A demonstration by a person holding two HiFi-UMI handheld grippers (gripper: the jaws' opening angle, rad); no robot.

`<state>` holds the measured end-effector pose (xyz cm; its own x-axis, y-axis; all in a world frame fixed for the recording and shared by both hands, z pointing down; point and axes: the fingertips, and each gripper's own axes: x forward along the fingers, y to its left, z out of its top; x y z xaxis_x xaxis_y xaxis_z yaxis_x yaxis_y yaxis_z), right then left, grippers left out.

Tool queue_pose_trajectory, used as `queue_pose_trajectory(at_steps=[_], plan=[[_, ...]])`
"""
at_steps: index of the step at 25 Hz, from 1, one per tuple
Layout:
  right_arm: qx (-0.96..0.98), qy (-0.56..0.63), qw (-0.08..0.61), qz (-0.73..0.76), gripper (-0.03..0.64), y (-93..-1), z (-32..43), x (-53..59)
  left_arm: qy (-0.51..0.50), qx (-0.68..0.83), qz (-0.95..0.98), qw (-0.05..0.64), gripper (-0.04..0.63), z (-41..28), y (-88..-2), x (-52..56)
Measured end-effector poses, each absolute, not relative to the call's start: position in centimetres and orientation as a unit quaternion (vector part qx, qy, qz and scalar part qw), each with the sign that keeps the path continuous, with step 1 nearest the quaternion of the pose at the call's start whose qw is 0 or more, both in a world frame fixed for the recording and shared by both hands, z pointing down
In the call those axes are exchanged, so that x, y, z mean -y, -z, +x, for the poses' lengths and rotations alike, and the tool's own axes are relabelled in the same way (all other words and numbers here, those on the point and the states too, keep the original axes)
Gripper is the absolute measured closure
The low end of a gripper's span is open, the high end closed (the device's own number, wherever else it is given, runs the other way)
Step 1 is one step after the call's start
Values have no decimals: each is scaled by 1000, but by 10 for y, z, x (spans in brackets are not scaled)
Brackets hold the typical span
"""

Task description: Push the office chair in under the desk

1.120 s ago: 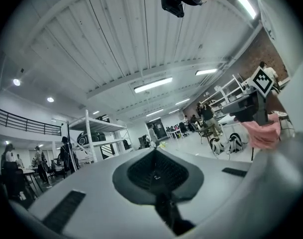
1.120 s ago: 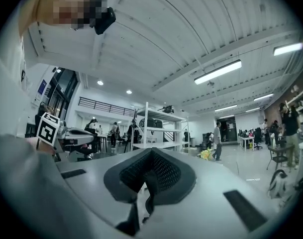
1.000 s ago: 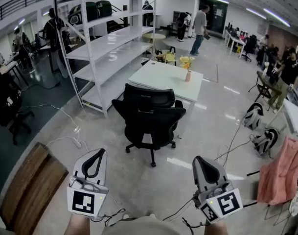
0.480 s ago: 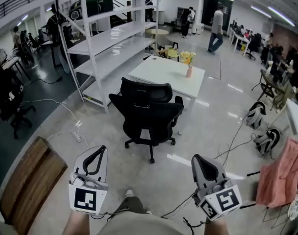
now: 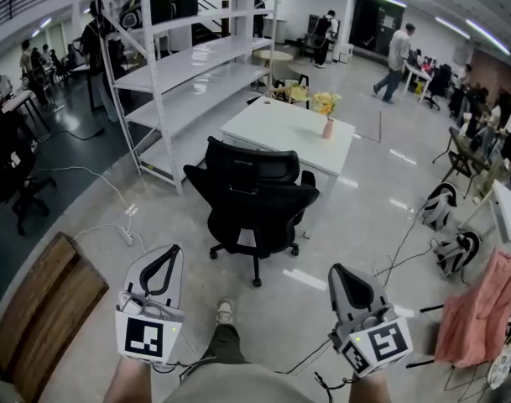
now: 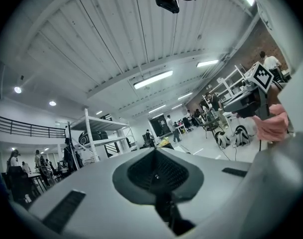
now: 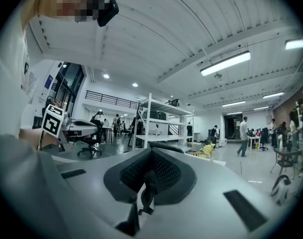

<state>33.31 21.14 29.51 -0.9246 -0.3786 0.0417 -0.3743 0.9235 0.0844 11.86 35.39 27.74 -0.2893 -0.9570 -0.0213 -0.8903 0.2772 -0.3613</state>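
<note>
The view has closed in on the black mesh office chair (image 5: 255, 208). It sits larger and lower in the head view than a second ago, and the person's shoe (image 5: 226, 311) now shows on the pale floor, stepping forward. That reads as an approach on foot, not yet a push.

The chair has not shifted against the white square tabletop (image 5: 272, 128). It stands at the tabletop's near edge as it did before, with its backrest toward the camera and its five-star base out in the open on the near side of the tabletop. The pushing itself looks wholly undone.

The left gripper (image 5: 169, 251) and the right gripper (image 5: 340, 269) are both on the near side of the tabletop, well apart from it, with the chair between. Neither touches the chair. Each has its jaws pressed together with nothing between them, and each gripper's own view confirms this.

On the tabletop's far right corner, the small pink vase of yellow flowers (image 5: 327, 124) stands as before. Beyond the tabletop, a passer-by in a light top (image 5: 398, 50) has walked further right.
</note>
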Motion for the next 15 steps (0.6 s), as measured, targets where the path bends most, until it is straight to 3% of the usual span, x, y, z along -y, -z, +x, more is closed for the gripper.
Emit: queue_pose_trajectory(at_steps=[15], plan=[[980,45,73,177,598,-312,241,-126,183,-768,-602,120,588,22,-291,-252]])
